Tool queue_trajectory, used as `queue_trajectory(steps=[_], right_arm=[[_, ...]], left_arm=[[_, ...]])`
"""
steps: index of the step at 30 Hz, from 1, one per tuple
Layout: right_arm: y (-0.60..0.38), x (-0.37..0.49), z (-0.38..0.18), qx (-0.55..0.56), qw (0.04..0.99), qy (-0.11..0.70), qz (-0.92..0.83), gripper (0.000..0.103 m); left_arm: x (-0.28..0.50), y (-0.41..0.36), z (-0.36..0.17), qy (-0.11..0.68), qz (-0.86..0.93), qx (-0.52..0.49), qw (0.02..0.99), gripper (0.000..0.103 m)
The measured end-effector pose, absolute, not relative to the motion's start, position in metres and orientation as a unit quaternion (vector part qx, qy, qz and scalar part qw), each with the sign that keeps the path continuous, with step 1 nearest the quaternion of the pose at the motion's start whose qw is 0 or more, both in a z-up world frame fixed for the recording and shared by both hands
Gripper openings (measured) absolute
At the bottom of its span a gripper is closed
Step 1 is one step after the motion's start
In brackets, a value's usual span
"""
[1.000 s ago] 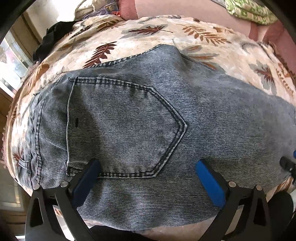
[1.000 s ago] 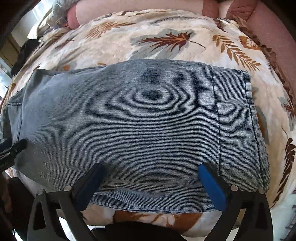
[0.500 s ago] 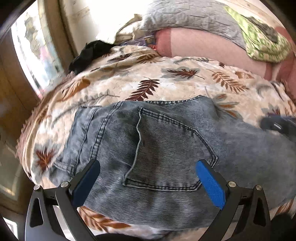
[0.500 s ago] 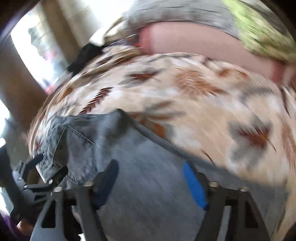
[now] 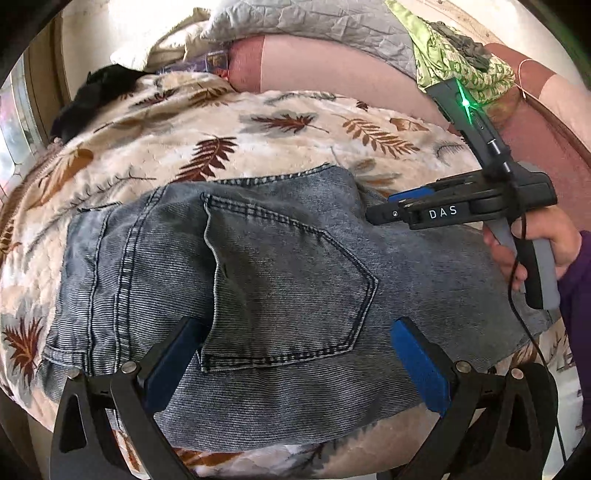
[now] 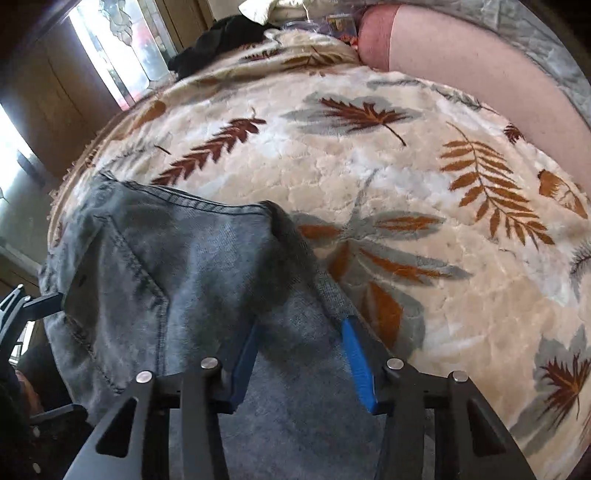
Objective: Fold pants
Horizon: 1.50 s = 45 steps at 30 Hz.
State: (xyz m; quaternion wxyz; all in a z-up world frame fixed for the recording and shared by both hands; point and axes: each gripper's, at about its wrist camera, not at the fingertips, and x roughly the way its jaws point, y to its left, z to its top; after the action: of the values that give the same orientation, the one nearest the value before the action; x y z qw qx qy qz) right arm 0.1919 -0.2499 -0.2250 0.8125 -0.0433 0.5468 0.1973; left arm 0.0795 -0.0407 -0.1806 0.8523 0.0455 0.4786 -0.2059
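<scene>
The grey-blue denim pants (image 5: 277,258) lie folded on a leaf-patterned blanket (image 5: 258,140), back pocket facing up. My left gripper (image 5: 295,328) hovers open over the near edge by the pocket, with nothing pinched. My right gripper (image 6: 301,328) is at the far edge of the pants (image 6: 184,277). Its jaws are closing with a raised fold of denim between the blue pads (image 6: 356,358). Seen from the left wrist, the right gripper (image 5: 384,208) comes in from the right, held by a hand (image 5: 554,240).
The blanket (image 6: 406,184) spreads wide beyond the pants. A black garment (image 5: 92,92) lies at the far left corner. A pink bolster (image 5: 332,62), a grey quilt (image 5: 314,18) and a green cloth (image 5: 454,62) line the back. Windows and wood panels stand left.
My right gripper has swung from the near edge of the pants to their far edge and narrowed its jaws around the denim. My left gripper pulled back a little and tilted up, still open.
</scene>
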Motion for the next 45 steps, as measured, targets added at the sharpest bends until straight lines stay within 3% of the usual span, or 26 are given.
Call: queue_trajectory(steps=[4,5,6,9,15,22,25,27,29,35,39,45], right_arm=[[-0.252,0.197,-0.235,-0.03,0.801,0.561,0.209,0.032],[-0.251,0.199,-0.235,-0.031,0.799,0.562,0.21,0.02],[-0.252,0.199,-0.233,-0.034,0.799,0.562,0.21,0.016],[-0.251,0.194,-0.223,-0.056,0.806,0.55,0.21,0.01],[-0.249,0.194,-0.21,-0.073,0.837,0.517,0.164,0.01],[-0.254,0.206,-0.234,-0.028,0.836,0.535,0.114,0.014],[-0.27,0.202,-0.22,0.012,0.843,0.526,0.114,0.029],[-0.292,0.187,-0.201,0.038,0.857,0.504,0.101,0.048],[-0.319,0.167,-0.184,0.073,0.869,0.481,0.096,0.06],[-0.397,0.111,-0.172,0.189,0.862,0.468,0.039,0.059],[-0.389,0.097,-0.19,0.167,0.847,0.503,0.025,0.048],[-0.37,0.097,-0.237,0.127,0.833,0.538,-0.027,0.048]], left_arm=[[0.087,-0.038,-0.184,0.489,-0.207,0.035,0.847,0.103],[0.088,-0.038,-0.184,0.491,-0.205,0.033,0.846,0.103],[0.089,-0.039,-0.185,0.491,-0.204,0.034,0.846,0.103],[0.089,-0.042,-0.186,0.489,-0.199,0.041,0.848,0.103],[0.092,-0.045,-0.187,0.487,-0.19,0.045,0.851,0.103],[0.093,-0.055,-0.195,0.488,-0.179,0.082,0.85,0.103],[0.091,-0.062,-0.199,0.486,-0.169,0.114,0.85,0.103],[0.089,-0.066,-0.201,0.483,-0.164,0.133,0.85,0.103],[0.09,-0.068,-0.203,0.484,-0.161,0.138,0.849,0.103],[0.09,-0.068,-0.202,0.486,-0.159,0.137,0.849,0.103],[0.088,-0.07,-0.203,0.484,-0.157,0.146,0.849,0.103],[0.082,-0.078,-0.213,0.476,-0.138,0.203,0.845,0.103]])
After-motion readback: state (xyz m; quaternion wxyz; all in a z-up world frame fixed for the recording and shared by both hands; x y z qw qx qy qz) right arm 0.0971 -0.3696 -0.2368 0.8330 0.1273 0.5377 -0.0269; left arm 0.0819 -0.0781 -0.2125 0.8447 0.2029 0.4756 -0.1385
